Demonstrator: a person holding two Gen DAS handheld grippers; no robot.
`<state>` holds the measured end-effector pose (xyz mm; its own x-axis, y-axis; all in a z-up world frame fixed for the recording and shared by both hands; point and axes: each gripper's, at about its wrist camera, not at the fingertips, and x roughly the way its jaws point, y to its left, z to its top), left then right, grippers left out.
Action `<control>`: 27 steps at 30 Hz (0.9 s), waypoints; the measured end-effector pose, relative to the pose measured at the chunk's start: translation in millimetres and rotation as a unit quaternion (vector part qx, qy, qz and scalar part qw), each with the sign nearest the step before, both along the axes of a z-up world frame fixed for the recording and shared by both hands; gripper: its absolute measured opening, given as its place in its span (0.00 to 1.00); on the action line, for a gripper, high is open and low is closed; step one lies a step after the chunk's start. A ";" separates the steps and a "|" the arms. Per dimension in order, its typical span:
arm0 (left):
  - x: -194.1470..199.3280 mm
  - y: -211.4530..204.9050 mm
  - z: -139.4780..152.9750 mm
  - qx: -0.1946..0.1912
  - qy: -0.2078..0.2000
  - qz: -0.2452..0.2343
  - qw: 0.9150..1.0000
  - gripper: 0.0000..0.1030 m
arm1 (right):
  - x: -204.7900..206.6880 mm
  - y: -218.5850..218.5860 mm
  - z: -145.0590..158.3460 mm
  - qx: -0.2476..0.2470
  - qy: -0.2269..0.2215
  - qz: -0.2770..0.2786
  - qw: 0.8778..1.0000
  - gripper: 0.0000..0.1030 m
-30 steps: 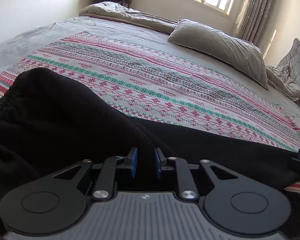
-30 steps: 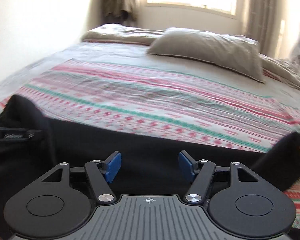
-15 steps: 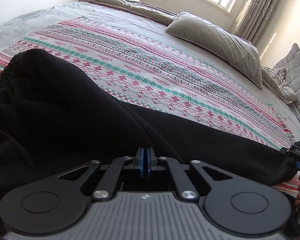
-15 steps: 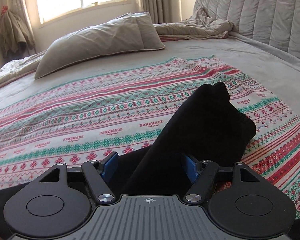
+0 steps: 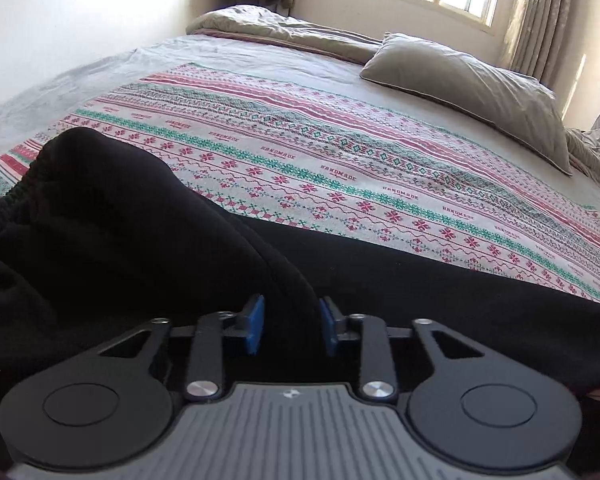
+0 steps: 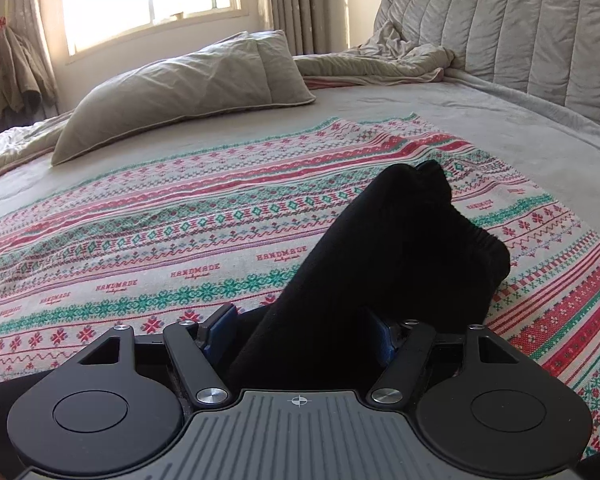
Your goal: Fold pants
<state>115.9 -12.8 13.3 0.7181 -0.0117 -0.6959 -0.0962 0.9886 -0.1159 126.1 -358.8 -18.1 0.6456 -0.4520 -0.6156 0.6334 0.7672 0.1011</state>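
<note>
Right, black pants (image 5: 148, 240) lie across the patterned blanket (image 5: 340, 168) on the bed. Left claw (image 5: 290, 324) just opened w/ a fold between; right claw (image 6: 300, 334) just closing round the leg end, pads not clearly pressing.

The left tongs (image 5: 289, 326) are showing a ribbed grey housing at the near edge, stamped with a small pale mark at its middle. Two round black discs are flanking it left and right, each bearing a shallow circular recess. Black link arms with triangular cut-outs are running toward the far side, pinned by silver screws, and are ending in blue pads (image 5: 255, 325). The right tongs (image 6: 302, 334) are wearing the same build, with a white crosshair mark on the grey housing and blue pads (image 6: 220, 330).
</note>
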 end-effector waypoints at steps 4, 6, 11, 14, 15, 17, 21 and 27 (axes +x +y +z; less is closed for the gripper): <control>-8.8 12.6 10.6 -0.036 -0.022 -0.004 0.999 0.17 | -11.5 -5.5 5.8 -0.007 -0.004 0.001 1.000 0.07; -16.0 21.2 21.5 -0.057 -0.044 -0.008 0.997 0.17 | -24.3 -5.2 21.9 -0.012 -0.023 0.006 1.000 0.04; -36.7 45.0 48.8 -0.089 -0.083 -0.027 0.992 0.17 | -70.9 9.1 76.4 -0.041 -0.078 0.027 0.996 0.04; -48.8 64.9 59.0 -0.119 -0.083 -0.044 0.988 0.16 | -101.5 23.0 98.3 -0.047 -0.088 0.040 0.994 0.04; -53.5 72.2 60.9 -0.129 -0.080 -0.050 0.987 0.16 | -111.3 27.0 103.4 -0.045 -0.089 0.044 0.994 0.04; -64.8 84.7 62.6 -0.140 -0.077 -0.062 0.985 0.17 | -132.2 35.3 109.5 -0.039 -0.083 0.052 0.994 0.04; -89.8 101.2 52.0 -0.135 -0.056 -0.089 0.985 0.17 | -169.5 51.9 101.7 -0.020 -0.064 0.070 0.995 0.04; -112.8 116.2 14.2 -0.124 0.005 -0.108 0.986 0.16 | -207.8 73.6 60.6 0.022 -0.019 0.092 0.995 0.04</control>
<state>3.1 103.4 27.4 0.6739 -0.3345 -0.6588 0.1116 0.9275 -0.3568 -81.7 -285.1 42.5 0.7376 -0.2978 -0.6061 0.4781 0.8641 0.1574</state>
